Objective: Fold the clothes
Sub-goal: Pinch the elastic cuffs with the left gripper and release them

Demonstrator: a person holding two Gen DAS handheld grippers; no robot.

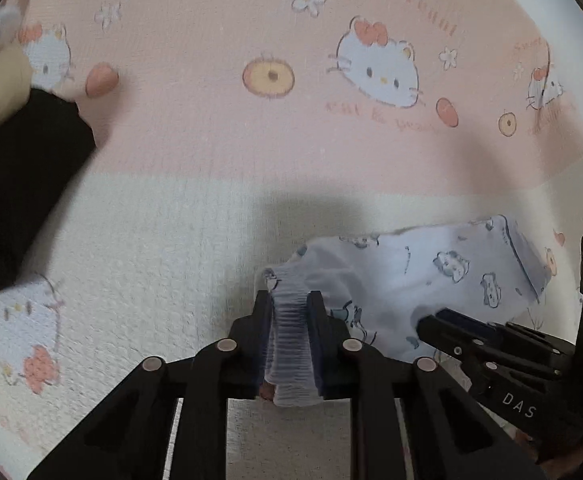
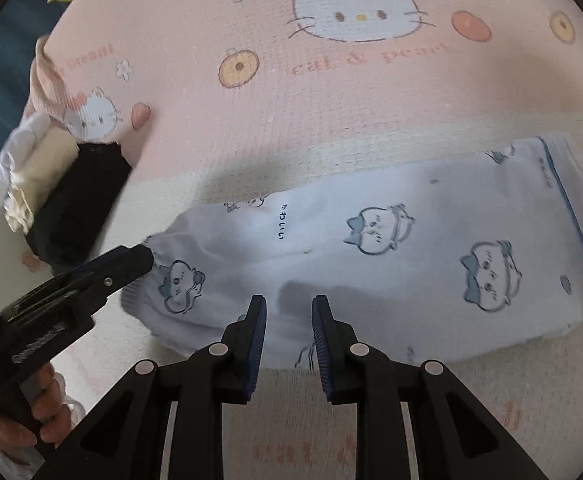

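1. At the far left of the blanket (image 2: 331,92) a pile of folded clothes (image 2: 63,184) lies well apart from the work, a black piece on top of it nearest the middle.
2. The left gripper (image 1: 290,300) has its jaws pinched narrow on the gathered waistband (image 1: 291,344) of the white printed shorts (image 2: 371,248); the ribbed elastic bunches between the pads.
3. From that grip the shorts stretch away to the right, their long axis running across the blanket toward the blue-trimmed hem (image 2: 571,216).
4. The right gripper (image 2: 289,312) stands at the near edge of the shorts, roughly mid-length. Its jaws are partly apart and the cloth lies between and under the tips, but whether the pads press on it I cannot tell.
5. Both grippers point steeply downward, the left angled in from the side. The left hand (image 2: 47,420) shows on its handle.
6. The hem lies nearer the right gripper, so I judge the fold would bring waistband toward hem.
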